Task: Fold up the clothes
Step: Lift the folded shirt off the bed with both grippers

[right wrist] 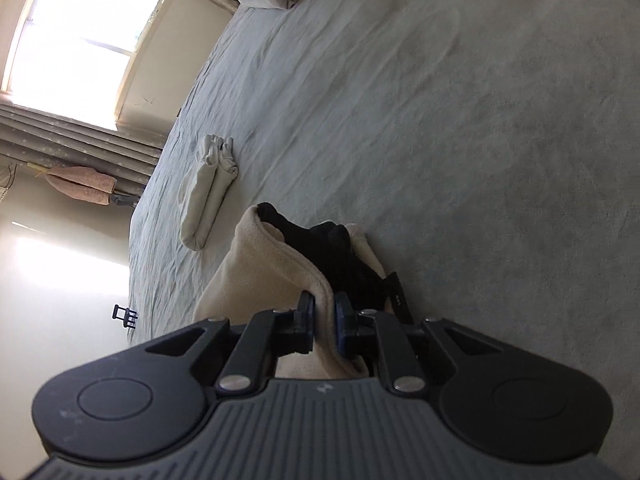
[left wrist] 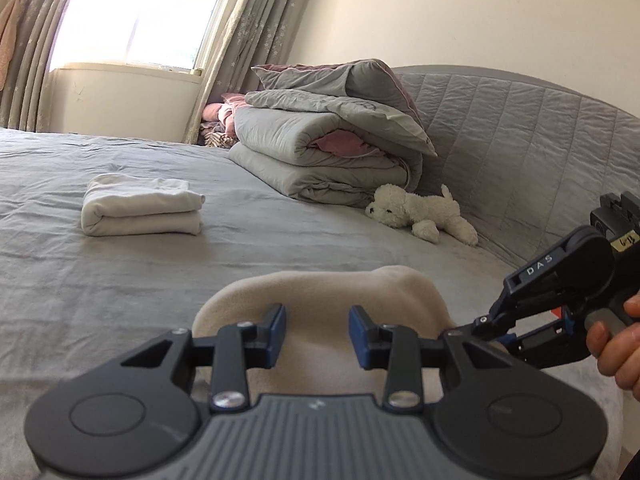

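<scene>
Beige garment pinched by right gripper, bed surface.

Right gripper [right wrist: 324,322] jaws clenched on a fold of the beige garment [right wrist: 256,276], black lining ahead of them. Left gripper [left wrist: 317,336] jaws parted, no pad pressing cloth; garment lies beneath and ahead. Folded white garment [left wrist: 140,210] well beyond, up-left, on grey bed [left wrist: 120,280].

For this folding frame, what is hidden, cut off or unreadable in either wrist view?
- Cream fleece garment: left wrist view, near part hidden behind the left gripper.
- Black fabric inside it: right wrist view; what it is, unclear.
- Right gripper: its pinch on the fleece edge, hidden in the left view.
- Folded white cloth: garment type unreadable.
</scene>
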A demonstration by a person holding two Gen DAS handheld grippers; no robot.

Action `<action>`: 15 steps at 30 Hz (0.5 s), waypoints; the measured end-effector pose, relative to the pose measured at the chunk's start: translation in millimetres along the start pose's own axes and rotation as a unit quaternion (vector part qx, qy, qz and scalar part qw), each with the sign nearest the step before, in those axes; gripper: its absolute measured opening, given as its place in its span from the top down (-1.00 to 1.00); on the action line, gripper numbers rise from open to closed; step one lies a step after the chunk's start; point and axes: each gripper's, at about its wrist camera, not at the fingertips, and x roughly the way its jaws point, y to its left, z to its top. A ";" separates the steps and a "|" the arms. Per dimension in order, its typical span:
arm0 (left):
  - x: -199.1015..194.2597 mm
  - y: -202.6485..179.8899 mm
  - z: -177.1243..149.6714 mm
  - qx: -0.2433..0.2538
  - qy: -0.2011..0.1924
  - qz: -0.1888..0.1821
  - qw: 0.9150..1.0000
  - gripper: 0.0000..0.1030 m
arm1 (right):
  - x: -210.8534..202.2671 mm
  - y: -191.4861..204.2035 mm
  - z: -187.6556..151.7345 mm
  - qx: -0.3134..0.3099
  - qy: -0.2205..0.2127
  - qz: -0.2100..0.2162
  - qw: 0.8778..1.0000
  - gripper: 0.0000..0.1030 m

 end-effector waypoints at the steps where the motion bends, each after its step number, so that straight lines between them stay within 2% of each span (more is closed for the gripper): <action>1: 3.9 -2.7 -4.6 0.008 0.011 -0.001 1.000 0.31 | 2.6 -0.4 -1.5 -0.008 0.004 -0.005 1.000 0.73; 3: 5.4 -5.5 -9.4 0.020 0.015 0.005 1.000 0.30 | 5.3 1.2 -4.5 -0.029 0.007 -0.015 0.999 0.59; 4: 5.1 -6.1 -10.1 0.023 0.014 0.006 1.000 0.29 | 3.2 5.4 -5.9 -0.049 0.000 -0.019 0.999 0.35; 5: 4.7 -6.6 -10.8 0.027 0.014 0.008 1.000 0.28 | 0.7 10.0 -7.4 -0.068 -0.007 -0.024 0.997 0.26; 9: -1.8 -6.9 -7.6 0.027 0.008 0.005 1.000 0.28 | -11.0 32.6 -18.3 -0.174 -0.070 -0.037 0.982 0.25; 11: -8.3 -7.3 -3.3 0.026 0.001 -0.002 1.000 0.28 | -11.3 46.8 -27.9 -0.241 -0.109 -0.045 0.963 0.25; 15: -14.7 -16.1 -0.7 0.036 -0.006 -0.026 0.999 0.33 | -9.8 73.9 -47.1 -0.367 -0.179 -0.054 0.911 0.25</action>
